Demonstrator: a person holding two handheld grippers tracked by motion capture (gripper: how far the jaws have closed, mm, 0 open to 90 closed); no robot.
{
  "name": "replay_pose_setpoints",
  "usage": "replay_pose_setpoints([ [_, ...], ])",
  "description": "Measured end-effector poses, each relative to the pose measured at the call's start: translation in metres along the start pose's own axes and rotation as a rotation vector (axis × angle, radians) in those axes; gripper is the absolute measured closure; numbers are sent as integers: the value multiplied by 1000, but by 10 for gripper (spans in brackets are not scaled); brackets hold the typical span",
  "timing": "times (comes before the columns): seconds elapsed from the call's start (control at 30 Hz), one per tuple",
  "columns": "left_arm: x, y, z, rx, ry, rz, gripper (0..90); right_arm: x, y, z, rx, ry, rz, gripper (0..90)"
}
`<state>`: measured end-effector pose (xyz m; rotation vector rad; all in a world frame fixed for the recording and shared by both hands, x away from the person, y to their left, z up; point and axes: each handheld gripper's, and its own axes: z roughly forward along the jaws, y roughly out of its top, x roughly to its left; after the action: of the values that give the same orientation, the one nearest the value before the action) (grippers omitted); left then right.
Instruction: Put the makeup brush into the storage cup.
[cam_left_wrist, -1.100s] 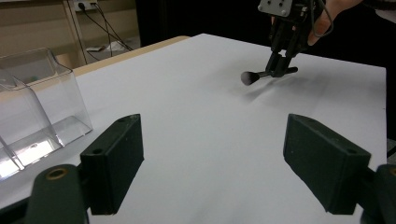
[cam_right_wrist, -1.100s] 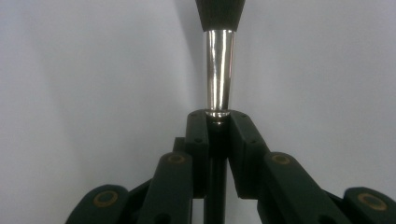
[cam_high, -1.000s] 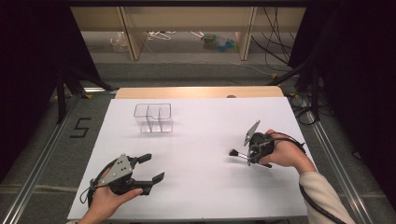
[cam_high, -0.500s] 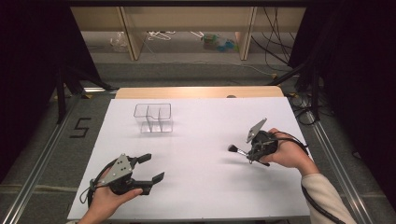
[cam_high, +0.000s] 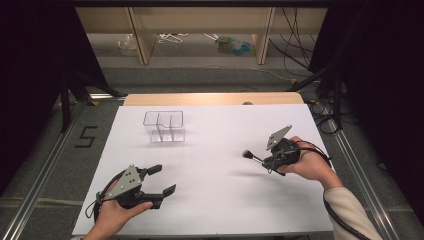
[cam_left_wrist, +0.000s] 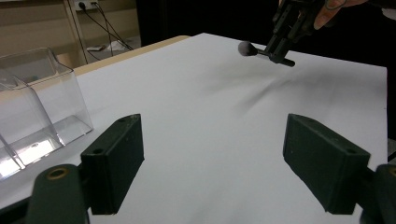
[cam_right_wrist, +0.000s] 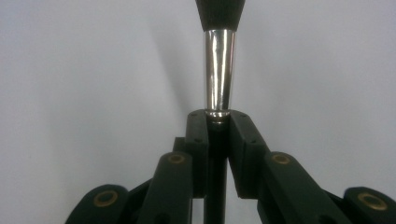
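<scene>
A makeup brush (cam_high: 252, 157) with a dark head, a silver ferrule (cam_right_wrist: 218, 70) and a black handle is held above the white table at the right. My right gripper (cam_high: 270, 161) is shut on its handle; the brush head (cam_left_wrist: 246, 48) points left toward the table's middle. At the front left my left gripper (cam_high: 161, 180) rests low over the table, open, with nothing between its black pads (cam_left_wrist: 114, 163). A clear plastic organizer (cam_high: 164, 126) with divided compartments stands at the back left, empty as far as I can see.
The white table sheet (cam_high: 215, 200) is bare between the two grippers. A wooden edge (cam_high: 212, 98) runs along the table's far side. Metal rails (cam_high: 40, 175) flank the table, and cables trail on the floor at the right.
The right gripper has lifted and tilted slightly with the brush, shifting a little toward the right. The left gripper has stayed still.
</scene>
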<state>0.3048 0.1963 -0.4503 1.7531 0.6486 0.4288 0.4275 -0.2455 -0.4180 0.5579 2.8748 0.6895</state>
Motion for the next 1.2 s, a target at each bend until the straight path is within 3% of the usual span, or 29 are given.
replay_pose_setpoints([
  [0.2,0,0,0,-1,0,0,203,0,-1,-2,-30,4,9,793],
  [0.7,0,0,0,1,0,3,204,4,-11,-6,-160,-29,28,793],
  [0.8,0,0,0,1,0,2,204,5,-12,-7,-192,-19,49,793],
  [1.2,0,0,0,1,-1,3,205,7,-11,-8,-239,-28,42,793],
])
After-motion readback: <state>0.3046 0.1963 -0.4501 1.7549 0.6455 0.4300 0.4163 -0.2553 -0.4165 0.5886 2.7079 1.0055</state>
